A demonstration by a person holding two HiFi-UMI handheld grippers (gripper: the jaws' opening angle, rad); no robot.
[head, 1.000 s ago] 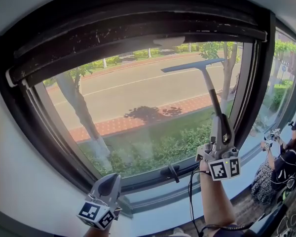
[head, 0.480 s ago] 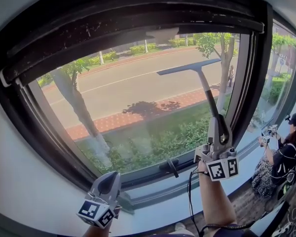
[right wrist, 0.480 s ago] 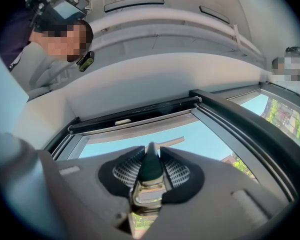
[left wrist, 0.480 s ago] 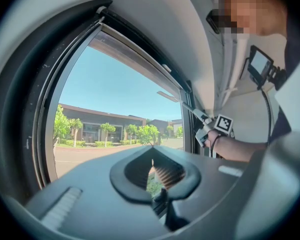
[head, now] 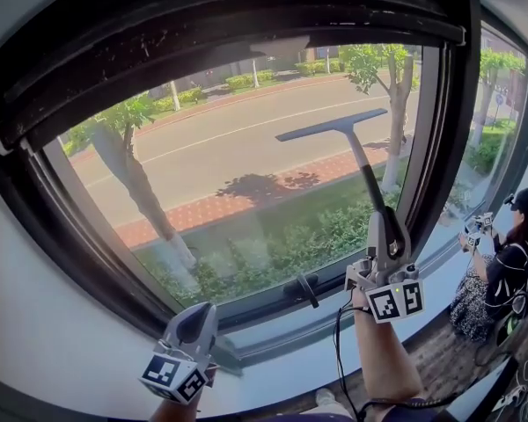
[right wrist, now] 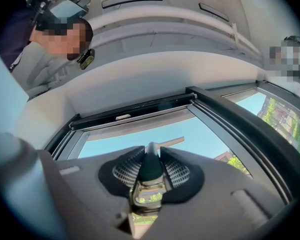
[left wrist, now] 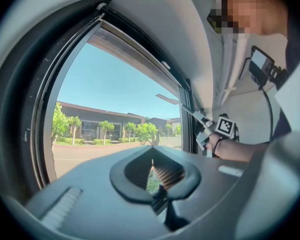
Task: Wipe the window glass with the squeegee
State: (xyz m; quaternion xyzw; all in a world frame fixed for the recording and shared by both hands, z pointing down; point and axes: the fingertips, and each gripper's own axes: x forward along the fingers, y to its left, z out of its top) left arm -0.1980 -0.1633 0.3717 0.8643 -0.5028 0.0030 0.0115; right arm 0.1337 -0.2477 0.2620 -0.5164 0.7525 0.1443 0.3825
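Glass fills the frame, and the squeegee stands upright against its right half with the blade high, likely to pull a stroke down. Right gripper, near the glass's lower right edge, is clamped on the handle. Left gripper, below the glass's lower left edge, has its jaws together around nothing

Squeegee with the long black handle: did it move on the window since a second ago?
Yes. The black T-shaped squeegee, shut in the right gripper, slid down the glass: farther below the dark top window frame, nearer the black latch.
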